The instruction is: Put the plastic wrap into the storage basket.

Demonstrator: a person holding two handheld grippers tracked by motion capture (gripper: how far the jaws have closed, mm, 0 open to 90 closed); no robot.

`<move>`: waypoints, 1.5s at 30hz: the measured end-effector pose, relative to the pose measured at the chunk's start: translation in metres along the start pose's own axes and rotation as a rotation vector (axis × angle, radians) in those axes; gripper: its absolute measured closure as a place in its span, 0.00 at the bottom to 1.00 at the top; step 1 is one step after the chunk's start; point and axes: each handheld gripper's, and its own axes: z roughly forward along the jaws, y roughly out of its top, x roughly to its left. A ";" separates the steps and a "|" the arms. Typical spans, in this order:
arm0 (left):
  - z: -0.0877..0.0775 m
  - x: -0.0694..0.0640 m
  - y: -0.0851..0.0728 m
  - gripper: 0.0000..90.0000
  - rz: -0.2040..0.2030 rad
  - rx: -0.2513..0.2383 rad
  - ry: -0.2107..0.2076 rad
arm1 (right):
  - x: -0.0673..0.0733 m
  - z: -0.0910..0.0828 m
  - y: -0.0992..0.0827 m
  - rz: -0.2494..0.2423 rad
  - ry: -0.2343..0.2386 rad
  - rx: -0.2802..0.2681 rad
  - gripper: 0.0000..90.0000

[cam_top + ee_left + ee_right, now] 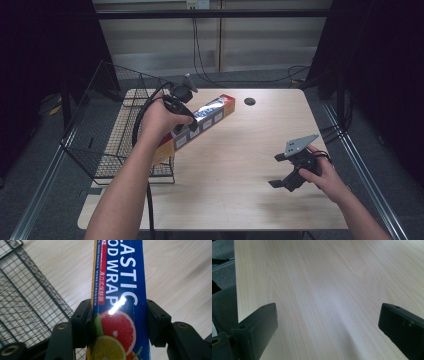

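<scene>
A long blue plastic wrap box with red and orange ends slants across the table's left half, its far end toward the back. My left gripper is shut on its middle. In the left gripper view both black jaws press the sides of the box, which bears white lettering and citrus pictures, and the left gripper holds it above the wood. The box's near end hangs by the right wall of a wire basket. My right gripper hovers open over the table's right side, with bare wood between its jaws.
The black wire basket stands at the table's left edge, partly overhanging it. A small dark round spot sits near the back of the light wooden table. Cables run along the floor behind.
</scene>
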 end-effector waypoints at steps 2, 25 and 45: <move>-0.004 0.003 -0.001 0.51 -0.011 -0.003 0.005 | 0.000 0.000 -0.001 0.007 -0.006 -0.002 0.03; -0.042 0.035 -0.012 0.51 -0.158 -0.036 0.092 | -0.003 0.004 -0.006 0.022 -0.014 0.005 0.03; -0.061 0.053 -0.020 0.51 -0.253 -0.054 0.129 | -0.003 0.005 -0.006 0.017 -0.015 0.005 0.03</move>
